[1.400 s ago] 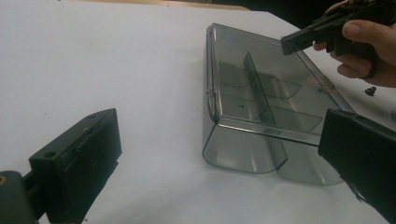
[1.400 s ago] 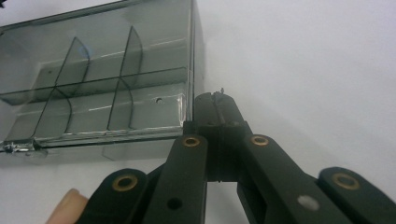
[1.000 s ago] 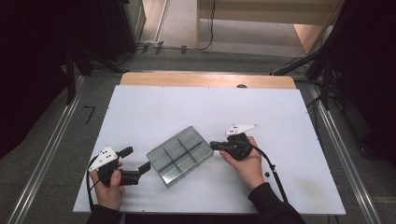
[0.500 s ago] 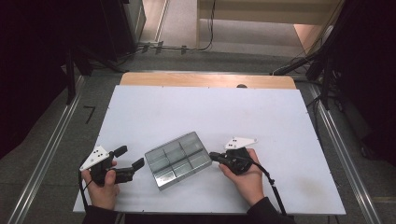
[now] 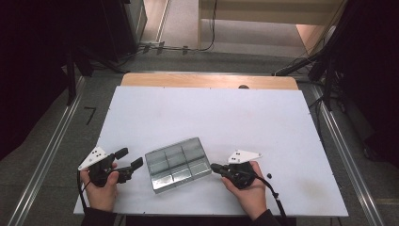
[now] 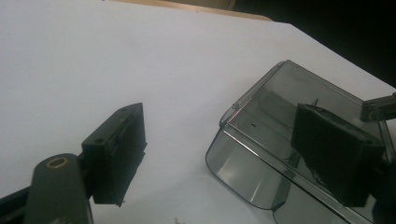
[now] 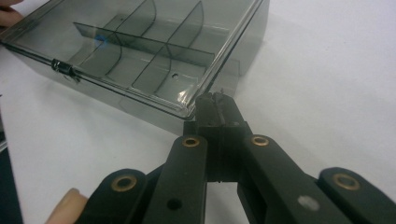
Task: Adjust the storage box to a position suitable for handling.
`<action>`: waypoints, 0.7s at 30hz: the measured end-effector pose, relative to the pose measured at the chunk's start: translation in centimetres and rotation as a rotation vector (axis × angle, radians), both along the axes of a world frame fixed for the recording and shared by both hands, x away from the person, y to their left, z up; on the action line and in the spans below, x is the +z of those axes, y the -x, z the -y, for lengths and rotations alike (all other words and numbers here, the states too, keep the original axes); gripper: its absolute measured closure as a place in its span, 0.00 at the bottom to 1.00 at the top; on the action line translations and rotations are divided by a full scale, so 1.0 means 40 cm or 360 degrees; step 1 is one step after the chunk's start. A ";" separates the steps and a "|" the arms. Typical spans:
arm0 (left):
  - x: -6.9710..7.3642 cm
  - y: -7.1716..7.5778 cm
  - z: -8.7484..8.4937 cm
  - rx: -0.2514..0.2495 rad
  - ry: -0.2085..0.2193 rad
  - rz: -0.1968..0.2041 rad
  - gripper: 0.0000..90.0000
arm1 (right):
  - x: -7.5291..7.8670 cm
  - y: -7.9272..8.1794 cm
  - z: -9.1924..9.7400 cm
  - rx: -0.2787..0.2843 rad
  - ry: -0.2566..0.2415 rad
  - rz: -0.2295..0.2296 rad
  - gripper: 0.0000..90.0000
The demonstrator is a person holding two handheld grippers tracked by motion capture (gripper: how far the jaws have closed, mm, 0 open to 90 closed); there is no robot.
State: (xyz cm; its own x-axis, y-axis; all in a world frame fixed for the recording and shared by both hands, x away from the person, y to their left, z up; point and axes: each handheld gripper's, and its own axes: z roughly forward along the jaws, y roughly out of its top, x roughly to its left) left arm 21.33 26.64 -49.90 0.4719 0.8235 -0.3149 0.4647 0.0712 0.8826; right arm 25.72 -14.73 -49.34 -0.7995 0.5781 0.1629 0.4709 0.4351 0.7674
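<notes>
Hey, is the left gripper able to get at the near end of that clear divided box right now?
Probably yes: the left gripper is open beside the box, with bare table between and nothing blocking.

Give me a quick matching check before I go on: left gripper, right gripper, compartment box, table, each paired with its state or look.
Things:
1. left gripper
2. right gripper
3. compartment box
4. table

States:
A. smoky clear plastic, lid closed, lying flat
B. jaws apart, nothing pressed between them
C. white top
D. jaws together, tips at the box's lid edge

Pairs: 1-B, 2-D, 3-A, 4-C
</notes>
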 end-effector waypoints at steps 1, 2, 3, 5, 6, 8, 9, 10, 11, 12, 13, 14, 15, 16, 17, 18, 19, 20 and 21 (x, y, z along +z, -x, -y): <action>-0.001 0.000 -0.001 0.0005 0.0004 -0.0007 0.22 | -0.001 0.003 0.000 0.0012 -0.0005 0.0004 0.98; -0.002 -0.001 -0.001 0.0005 0.0004 -0.0011 0.24 | -0.001 0.008 -0.002 0.0018 -0.0007 0.0001 0.98; -0.002 -0.001 -0.002 0.0005 -0.0004 -0.0016 0.25 | -0.002 0.012 -0.003 0.0027 -0.0013 -0.0004 0.98; -0.003 -0.002 0.000 0.0008 -0.0008 -0.0024 0.28 | -0.003 0.022 -0.007 0.0043 -0.0014 -0.0005 0.98; -0.004 -0.003 0.001 0.0010 -0.0021 -0.0027 0.30 | -0.003 0.027 -0.009 0.0053 -0.0017 -0.0004 0.98; -0.004 -0.002 0.004 0.0001 -0.0043 -0.0020 0.36 | -0.005 0.035 -0.014 0.0075 -0.0020 -0.0004 0.98; -0.004 -0.002 0.005 0.0006 -0.0050 -0.0022 0.38 | -0.004 0.040 -0.016 0.0084 -0.0015 -0.0004 0.98; -0.005 -0.003 0.006 0.0012 -0.0049 -0.0024 0.41 | -0.004 0.044 -0.018 0.0091 -0.0014 -0.0001 0.98; -0.005 -0.004 0.005 0.0016 -0.0047 -0.0031 0.43 | -0.005 0.047 -0.020 0.0102 -0.0016 0.0001 0.98; -0.006 -0.004 0.004 0.0023 -0.0050 -0.0034 0.47 | -0.006 0.056 -0.025 0.0120 -0.0016 -0.0002 0.98; -0.006 -0.004 0.003 0.0032 -0.0054 -0.0041 0.47 | -0.006 0.056 -0.025 0.0120 -0.0016 -0.0002 0.98; -0.007 -0.004 0.001 0.0033 -0.0055 -0.0046 0.49 | -0.007 0.060 -0.028 0.0134 -0.0014 -0.0001 0.98; -0.008 -0.004 -0.001 0.0032 -0.0057 -0.0051 0.50 | -0.008 0.065 -0.032 0.0138 -0.0013 0.0007 0.98; -0.008 -0.003 -0.002 0.0034 -0.0057 -0.0056 0.52 | -0.008 0.069 -0.034 0.0142 -0.0012 0.0009 0.98; -0.009 -0.003 -0.004 0.0034 -0.0054 -0.0060 0.54 | -0.009 0.072 -0.036 0.0149 -0.0015 0.0005 0.98; -0.009 -0.003 -0.005 0.0033 -0.0053 -0.0060 0.56 | -0.009 0.073 -0.037 0.0158 -0.0019 0.0007 0.98; -0.009 -0.003 -0.006 0.0040 -0.0059 -0.0065 0.58 | -0.009 0.075 -0.039 0.0157 -0.0016 0.0007 0.98; -0.010 -0.003 -0.006 0.0048 -0.0063 -0.0073 0.60 | -0.009 0.075 -0.039 0.0157 -0.0019 0.0007 0.98; -0.012 -0.004 -0.006 0.0052 -0.0073 -0.0083 0.63 | -0.009 0.076 -0.040 0.0171 -0.0027 0.0005 0.98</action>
State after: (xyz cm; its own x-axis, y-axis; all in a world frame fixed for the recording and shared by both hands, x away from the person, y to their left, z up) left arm 21.47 26.89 -50.36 0.4284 0.8523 -0.3000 0.5083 0.0472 0.8599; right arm 22.67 -13.13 -49.71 -0.8572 0.4865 0.1692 0.4199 0.4698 0.7765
